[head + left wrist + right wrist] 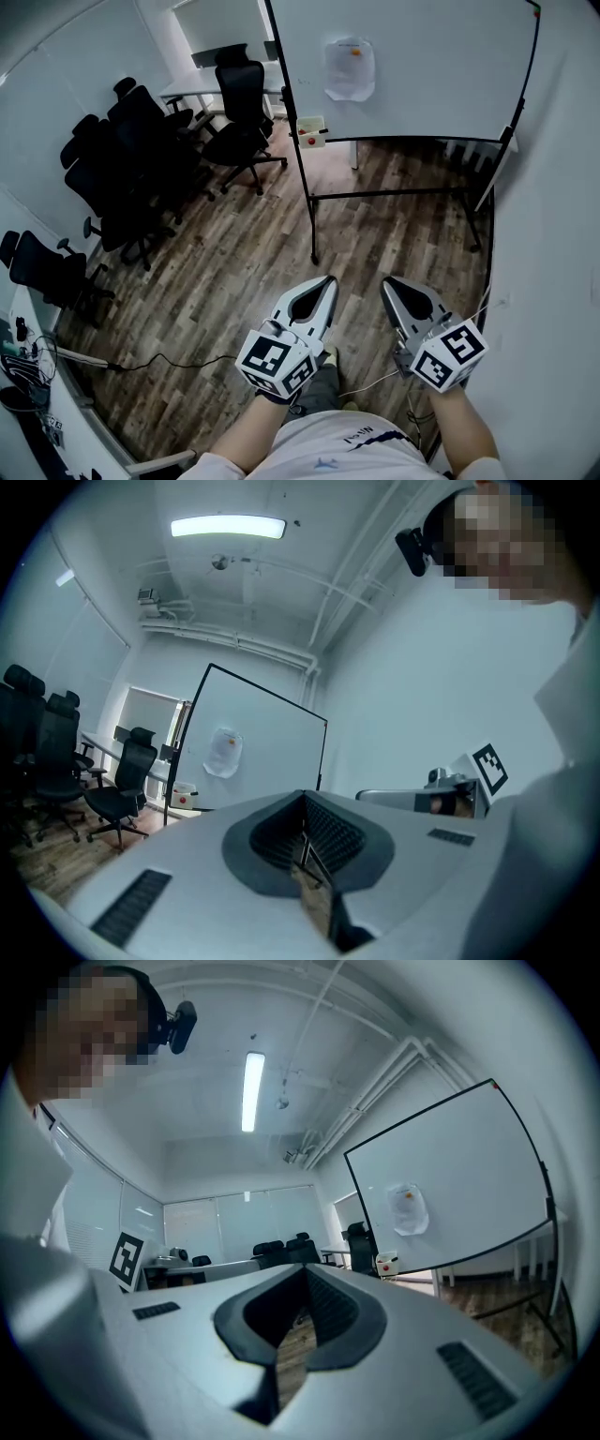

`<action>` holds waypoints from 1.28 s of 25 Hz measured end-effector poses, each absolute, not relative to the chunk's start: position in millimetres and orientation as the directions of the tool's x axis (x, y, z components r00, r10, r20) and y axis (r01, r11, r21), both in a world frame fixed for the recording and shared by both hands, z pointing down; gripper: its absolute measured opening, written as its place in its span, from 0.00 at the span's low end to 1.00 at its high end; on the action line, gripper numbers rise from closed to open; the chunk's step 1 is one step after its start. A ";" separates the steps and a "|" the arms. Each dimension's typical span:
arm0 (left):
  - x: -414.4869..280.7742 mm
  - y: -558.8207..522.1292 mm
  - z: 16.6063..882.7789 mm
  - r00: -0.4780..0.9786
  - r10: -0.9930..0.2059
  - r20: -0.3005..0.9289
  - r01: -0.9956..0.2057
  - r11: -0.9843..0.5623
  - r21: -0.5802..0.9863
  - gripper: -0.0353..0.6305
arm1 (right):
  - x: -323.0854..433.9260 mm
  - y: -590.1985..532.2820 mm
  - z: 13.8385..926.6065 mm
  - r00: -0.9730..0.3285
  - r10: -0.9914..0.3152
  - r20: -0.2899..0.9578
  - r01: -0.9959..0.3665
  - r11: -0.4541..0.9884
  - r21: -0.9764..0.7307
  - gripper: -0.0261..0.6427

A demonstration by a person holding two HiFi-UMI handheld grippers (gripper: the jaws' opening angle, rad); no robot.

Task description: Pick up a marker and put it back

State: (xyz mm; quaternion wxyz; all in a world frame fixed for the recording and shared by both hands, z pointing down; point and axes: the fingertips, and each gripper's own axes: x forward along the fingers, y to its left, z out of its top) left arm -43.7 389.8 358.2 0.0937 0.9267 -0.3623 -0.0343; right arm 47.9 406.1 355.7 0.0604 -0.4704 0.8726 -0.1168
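Observation:
A whiteboard (412, 66) on a black stand rises ahead, with a sheet of clear plastic (349, 67) pinned to it by an orange magnet. A small white box with a red spot (310, 131) hangs at the board's lower left edge. I cannot make out a marker in any view. My left gripper (327, 280) and right gripper (386, 280) are side by side low in the head view, both pointing level toward the board and well short of it. Both are shut with nothing between the jaws. The box also shows in the left gripper view (185, 794) and the right gripper view (386, 1264).
Several black office chairs (141, 159) crowd the left side by a white desk (202, 89). The board's stand legs (314, 253) reach out over the wooden floor. A black cable (159, 361) lies on the floor at lower left. A white wall (553, 234) closes the right.

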 end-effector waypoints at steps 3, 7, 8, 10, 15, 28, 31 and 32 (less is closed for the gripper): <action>-44.2 347.4 365.1 0.737 -0.676 0.004 -0.662 -0.721 0.206 0.07 | 43.6 365.8 360.3 -0.552 -0.834 0.014 -0.808 0.530 -0.258 0.06; -51.2 279.1 367.3 0.735 -0.678 0.010 -0.668 -0.720 0.187 0.07 | 32.1 296.0 363.6 -0.556 -0.831 0.032 -0.805 0.529 -0.269 0.06; -53.1 261.0 368.0 0.734 -0.679 0.014 -0.670 -0.721 0.178 0.07 | 28.7 277.2 364.4 -0.557 -0.830 0.034 -0.804 0.528 -0.272 0.06; -56.9 224.8 370.5 0.735 -0.677 0.018 -0.670 -0.723 0.170 0.07 | 21.4 240.4 366.7 -0.557 -0.830 0.037 -0.804 0.527 -0.276 0.06; -68.8 146.5 370.0 0.749 -0.663 0.009 -0.655 -0.737 0.168 0.07 | 0.6 162.9 367.3 -0.542 -0.840 0.041 -0.813 0.511 -0.279 0.06; -55.6 1.9 400.3 0.723 -0.690 0.036 -0.684 -0.707 0.178 0.07 | 9.0 1.8 391.6 -0.563 -0.826 0.032 -0.782 0.520 -0.345 0.06; -48.6 -42.7 405.1 0.703 -0.710 0.044 -0.705 -0.688 0.171 0.07 | 16.9 -49.6 400.2 -0.581 -0.814 0.024 -0.762 0.533 -0.368 0.06; -45.1 -57.2 406.8 0.696 -0.716 0.051 -0.713 -0.681 0.168 0.07 | 20.8 -66.9 403.3 -0.586 -0.810 0.025 -0.757 0.536 -0.374 0.06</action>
